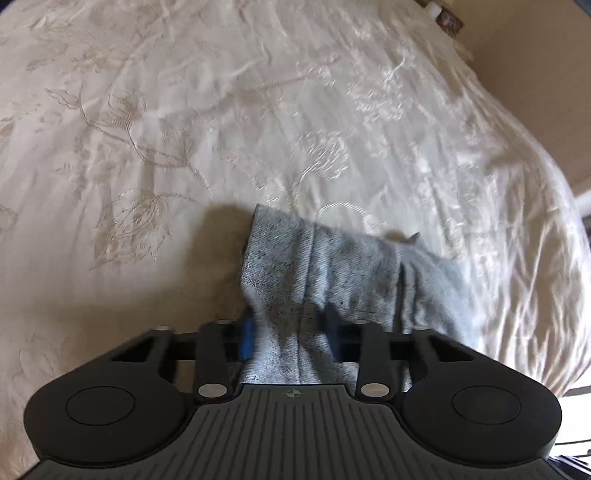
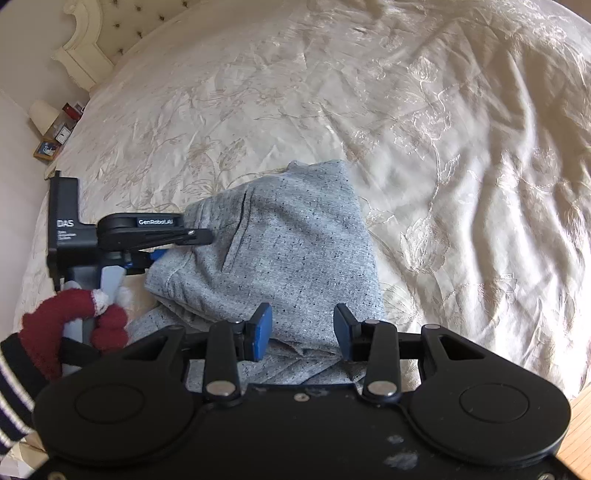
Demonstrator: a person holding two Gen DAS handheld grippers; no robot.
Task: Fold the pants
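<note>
**Clearly one pair of pants, two grippers, one bed**

Only one garment shows: a pair of pale grey speckled knit pants (image 2: 280, 251), soft and rumpled, bunched in a thick heap on the near part of the cream embroidered satin bedspread (image 2: 424, 129). That single bedspread is glossy, creased and stitched with leafy flower outlines.

At the far left of the right wrist view, one hand in a dark red knitted glove (image 2: 70, 321), with a navy and white striped cuff behind it, grips the pale handle of the black plastic left gripper (image 1: 290, 325). Its two blue-padded fingers are clamped on a fold of the grey fabric, which bulges up between them in the left wrist view and drapes off to the right.

Further right, the black plastic right gripper (image 2: 303, 332) has its two flat blue pads (image 2: 262, 332) standing partly apart, with a grey fold lying between them; whether they press on it I cannot tell.

One tufted cream headboard (image 2: 107, 33) and one small cluttered bedside table (image 2: 55, 136) sit at the upper left.
</note>
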